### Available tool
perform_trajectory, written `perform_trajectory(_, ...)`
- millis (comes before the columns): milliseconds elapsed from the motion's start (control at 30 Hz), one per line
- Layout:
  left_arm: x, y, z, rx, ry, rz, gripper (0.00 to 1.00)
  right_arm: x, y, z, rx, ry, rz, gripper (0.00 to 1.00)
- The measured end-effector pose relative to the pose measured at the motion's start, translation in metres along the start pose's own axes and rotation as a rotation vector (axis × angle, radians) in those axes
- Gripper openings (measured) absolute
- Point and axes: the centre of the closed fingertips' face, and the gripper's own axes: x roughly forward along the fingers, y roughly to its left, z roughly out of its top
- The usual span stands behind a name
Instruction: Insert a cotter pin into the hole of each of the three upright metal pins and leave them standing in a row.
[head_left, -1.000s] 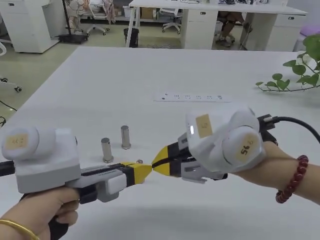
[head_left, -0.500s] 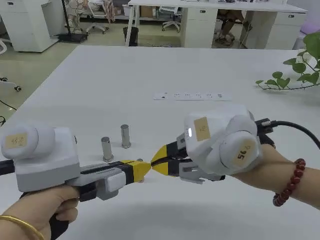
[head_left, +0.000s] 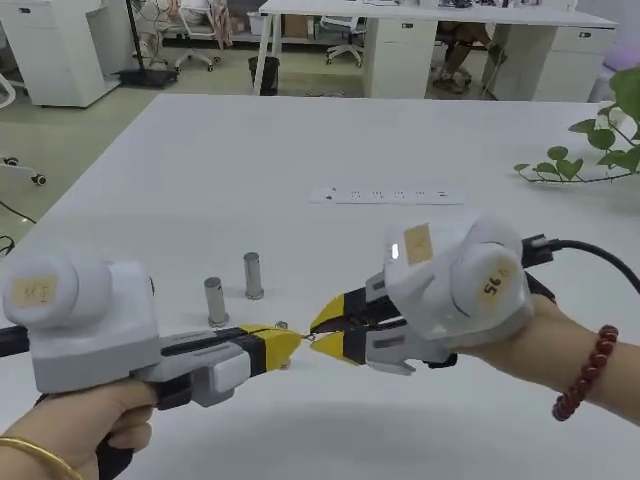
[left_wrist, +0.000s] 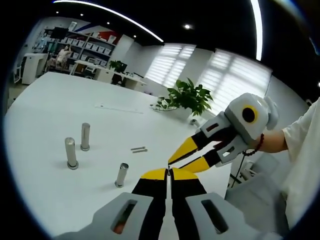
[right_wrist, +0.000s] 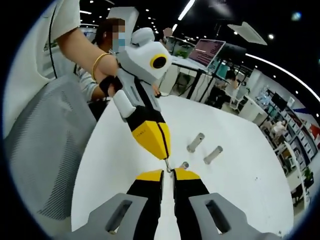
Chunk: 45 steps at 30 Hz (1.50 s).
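1. Your L gripper (head_left: 287, 342): fingers closed, tip-to-tip w/ R gripper (head_left: 322, 335), also closed; cotter pin (right_wrist: 168, 170) between, holder unclear.
2. Two pins (head_left: 215, 300) upright on worktop (head_left: 400, 140) at 10 o'clock of tips; third pin (left_wrist: 121, 175) just beside.

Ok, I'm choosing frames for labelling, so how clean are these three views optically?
Head view: sharp, evenly lit, faint shadows on the table. Left gripper view: fisheye curves the table edge, windows blown out white. Right gripper view: same bending, left gripper looms large.
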Motion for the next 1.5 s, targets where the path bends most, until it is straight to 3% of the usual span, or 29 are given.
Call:
perform_trajectory(133, 0.000, -0.002, -0.003, 0.050, 0.021, -0.010, 0.00, 0.000, 0.004, -0.001, 0.096, -0.033, 0.033, 0.11)
perform_trajectory(333, -0.001, -0.005, -0.011, 0.087, 0.057, -0.034, 0.00, -0.001, 0.007, -0.002, 0.133, -0.047, 0.057, 0.13)
perform_trajectory(600, -0.003, -0.010, -0.016, 0.136, 0.083, -0.069, 0.00, 0.001, 0.018, -0.002, 0.126, -0.047, 0.105, 0.13)
perform_trajectory(1033, -0.005, -0.027, -0.023, 0.221, 0.107, -0.154, 0.00, 0.001, 0.033, -0.001, 0.142, -0.055, 0.178, 0.11)
perform_trajectory(1500, -0.004, -0.029, -0.027, 0.229, 0.126, -0.176, 0.00, 0.001, 0.043, -0.005, 0.131, -0.048, 0.230, 0.06)
